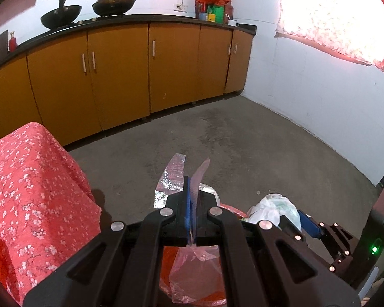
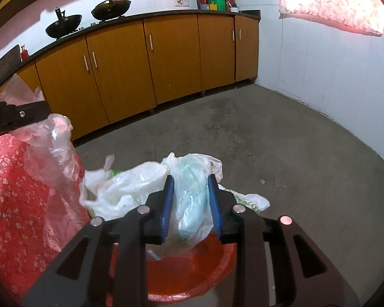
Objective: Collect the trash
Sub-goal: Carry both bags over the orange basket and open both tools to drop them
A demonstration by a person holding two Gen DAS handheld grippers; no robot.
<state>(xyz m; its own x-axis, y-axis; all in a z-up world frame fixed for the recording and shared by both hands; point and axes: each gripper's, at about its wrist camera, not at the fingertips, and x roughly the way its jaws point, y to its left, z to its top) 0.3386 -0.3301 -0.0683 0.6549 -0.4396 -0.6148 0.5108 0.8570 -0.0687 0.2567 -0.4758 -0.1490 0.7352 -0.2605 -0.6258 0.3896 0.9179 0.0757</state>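
Note:
My left gripper (image 1: 191, 192) is shut on a thin pink plastic bag (image 1: 195, 273), the liner that hangs into a red bin (image 1: 233, 211) below it. The same pink liner (image 2: 51, 148) rises at the left of the right wrist view, pinched by the left gripper. My right gripper (image 2: 190, 181) is shut on a crumpled white plastic bag (image 2: 189, 199) and holds it over the red bin (image 2: 192, 273). That white bag also shows at the right of the left wrist view (image 1: 271, 208). A silver foil wrapper (image 1: 170, 179) lies just beyond the left fingers.
A red floral cloth (image 1: 33, 199) covers something at the left, close to the bin. Orange cabinets (image 1: 120, 71) run along the back with woks on the counter. A white wall (image 1: 320, 107) stands at the right. Grey concrete floor (image 2: 281, 148) lies ahead.

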